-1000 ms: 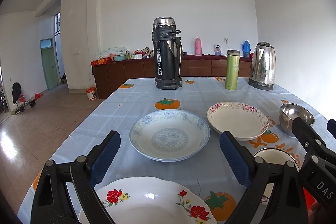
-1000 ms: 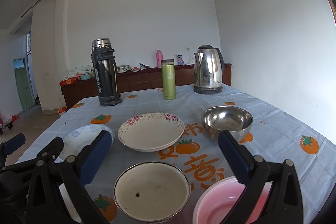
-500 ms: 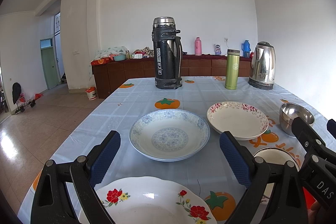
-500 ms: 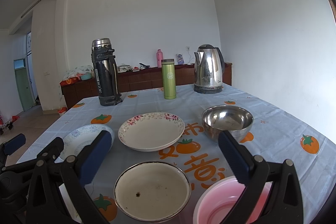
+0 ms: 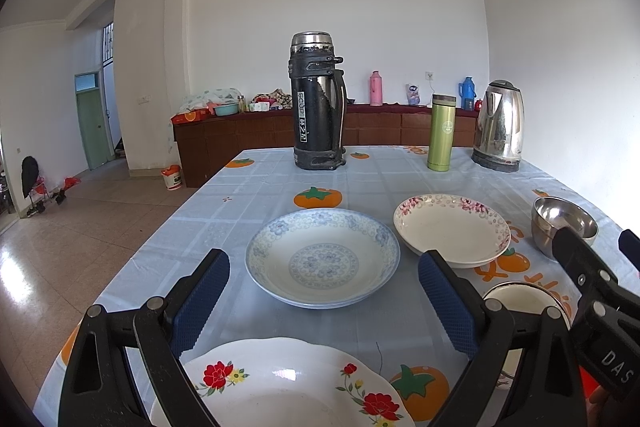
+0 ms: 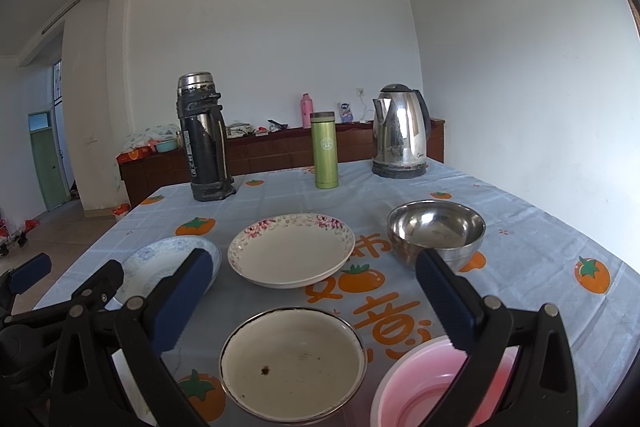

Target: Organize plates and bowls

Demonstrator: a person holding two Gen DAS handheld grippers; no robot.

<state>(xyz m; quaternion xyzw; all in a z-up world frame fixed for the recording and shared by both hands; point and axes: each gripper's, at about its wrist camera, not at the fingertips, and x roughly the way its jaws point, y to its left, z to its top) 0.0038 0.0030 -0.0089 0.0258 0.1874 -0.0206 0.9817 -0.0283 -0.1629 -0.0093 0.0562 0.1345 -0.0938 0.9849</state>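
Note:
My left gripper (image 5: pixel 324 301) hangs open above the near table edge, nothing between its blue pads. Under it lies a white plate with red flowers (image 5: pixel 280 383); ahead sits a blue-patterned plate (image 5: pixel 322 257), and to its right a pink-rimmed plate (image 5: pixel 452 229). My right gripper (image 6: pixel 312 297) is open too, over a white enamel bowl (image 6: pixel 292 363). A pink bowl (image 6: pixel 416 387) lies at its lower right, a steel bowl (image 6: pixel 436 229) further off. The pink-rimmed plate (image 6: pixel 291 249) and blue-patterned plate (image 6: pixel 168 261) also show here.
At the far side of the table (image 5: pixel 260 187) stand a black thermos (image 5: pixel 316 103), a green flask (image 5: pixel 441 133) and a steel kettle (image 5: pixel 500 127). The right gripper's body (image 5: pixel 592 291) shows at the left view's right edge. A sideboard (image 5: pixel 248 139) lines the back wall.

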